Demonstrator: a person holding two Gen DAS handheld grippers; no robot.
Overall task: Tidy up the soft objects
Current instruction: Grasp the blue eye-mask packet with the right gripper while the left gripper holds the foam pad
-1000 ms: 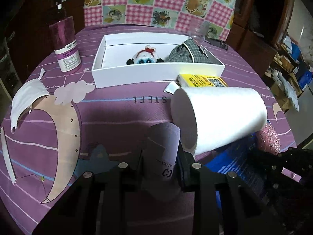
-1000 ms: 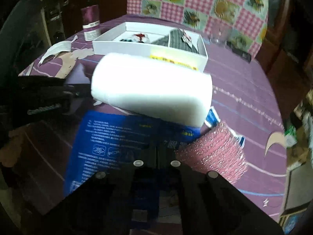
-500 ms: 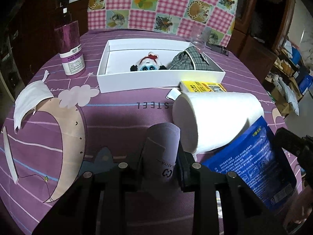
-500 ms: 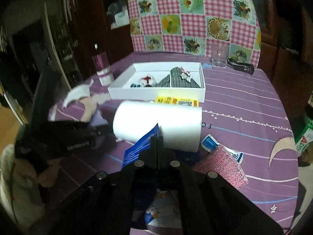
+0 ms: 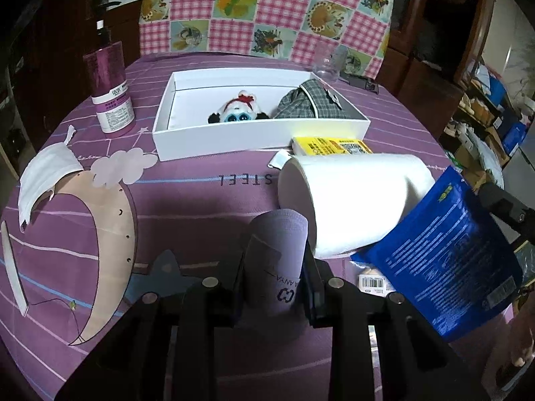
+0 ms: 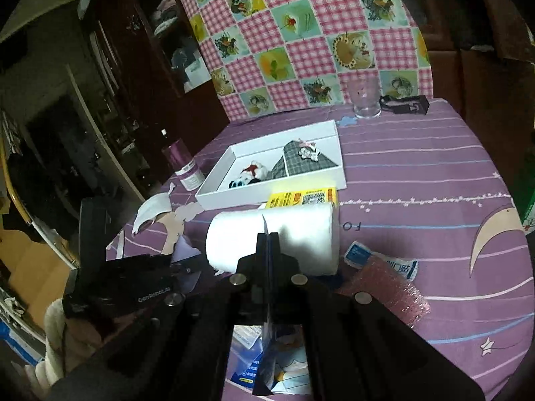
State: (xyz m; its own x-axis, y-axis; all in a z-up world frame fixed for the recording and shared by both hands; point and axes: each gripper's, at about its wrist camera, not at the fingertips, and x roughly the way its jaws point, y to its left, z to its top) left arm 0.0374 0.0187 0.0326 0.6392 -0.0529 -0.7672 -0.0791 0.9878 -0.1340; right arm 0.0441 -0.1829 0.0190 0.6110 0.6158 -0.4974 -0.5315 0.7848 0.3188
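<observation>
the left claw grips a rolled lilac sock with dark lettering, low over the purple worktop. the right claw is clamped on a blue printed pouch, perhaps wipes, at three o'clock of the white paper roll.

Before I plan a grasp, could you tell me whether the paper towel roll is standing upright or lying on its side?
On its side: the paper towel roll lies lengthwise on the purple tablecloth, its round end facing the left wrist camera.
</observation>
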